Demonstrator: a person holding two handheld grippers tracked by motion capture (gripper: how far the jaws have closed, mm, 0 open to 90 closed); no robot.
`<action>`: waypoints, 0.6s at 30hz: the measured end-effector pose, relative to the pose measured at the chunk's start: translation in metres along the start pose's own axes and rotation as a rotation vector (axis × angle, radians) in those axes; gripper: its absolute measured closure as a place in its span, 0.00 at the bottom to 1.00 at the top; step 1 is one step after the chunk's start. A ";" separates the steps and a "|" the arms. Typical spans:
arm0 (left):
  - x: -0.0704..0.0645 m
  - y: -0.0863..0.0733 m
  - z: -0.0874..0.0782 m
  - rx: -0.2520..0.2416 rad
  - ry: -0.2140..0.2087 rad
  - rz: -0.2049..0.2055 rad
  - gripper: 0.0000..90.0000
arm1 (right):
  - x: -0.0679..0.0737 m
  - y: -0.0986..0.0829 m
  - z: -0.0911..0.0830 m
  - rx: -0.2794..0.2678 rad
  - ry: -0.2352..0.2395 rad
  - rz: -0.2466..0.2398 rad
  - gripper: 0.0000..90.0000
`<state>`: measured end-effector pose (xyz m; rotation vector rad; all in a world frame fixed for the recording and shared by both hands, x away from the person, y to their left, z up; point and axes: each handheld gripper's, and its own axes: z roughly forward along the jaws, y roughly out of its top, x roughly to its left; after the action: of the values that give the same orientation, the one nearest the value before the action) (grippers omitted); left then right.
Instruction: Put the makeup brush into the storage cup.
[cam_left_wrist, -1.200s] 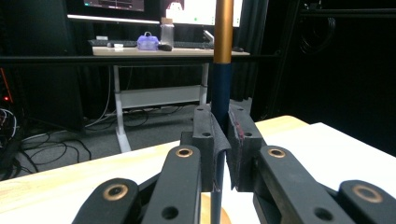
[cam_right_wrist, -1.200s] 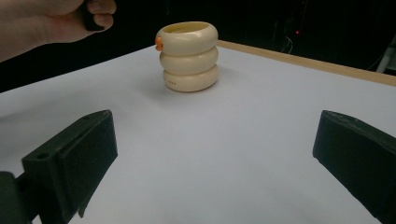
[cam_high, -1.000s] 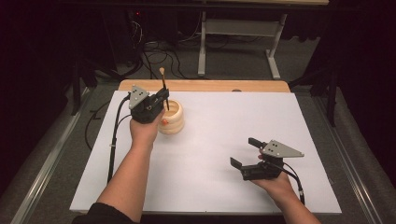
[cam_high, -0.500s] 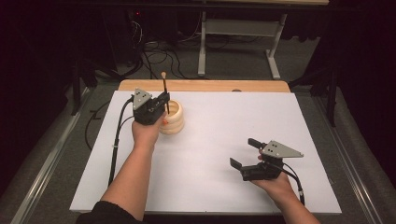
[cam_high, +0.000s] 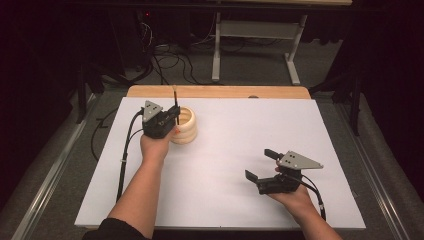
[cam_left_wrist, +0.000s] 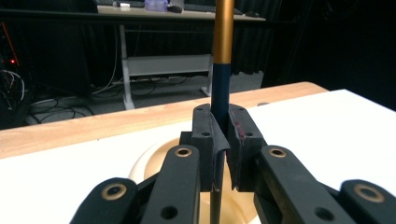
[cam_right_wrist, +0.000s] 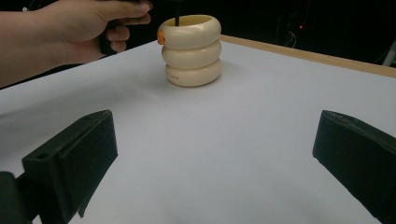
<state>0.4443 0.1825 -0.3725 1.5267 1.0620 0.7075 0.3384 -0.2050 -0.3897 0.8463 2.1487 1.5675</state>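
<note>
Left gripper (cam_high: 172, 121): we are clamping jaws tight on brush (cam_left_wrist: 221, 84), dark handle upright between pads, gold band above them. Brush's lower end is dipping into cream ribbed cup (cam_high: 184, 126), which is standing on white board (cam_high: 240, 150), far-left part, just beside our left hand (cam_high: 155, 146). Right gripper (cam_high: 260, 165): we are holding jaws spread wide, gripping nothing, low over board's near right part, well apart from cup, jaws pointing toward it.
</note>
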 end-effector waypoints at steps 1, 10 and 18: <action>0.000 -0.001 0.000 0.002 -0.001 -0.001 0.92 | 0.000 0.000 0.000 0.000 -0.001 0.005 0.01; -0.002 -0.003 0.002 0.010 -0.010 0.005 0.91 | 0.000 -0.001 0.001 0.005 0.003 0.000 0.02; -0.005 -0.002 0.003 0.024 0.041 0.015 0.31 | 0.000 -0.001 0.002 0.009 0.003 -0.001 0.02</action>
<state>0.4444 0.1766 -0.3749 1.5475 1.0940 0.7412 0.3388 -0.2037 -0.3913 0.8464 2.1601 1.5610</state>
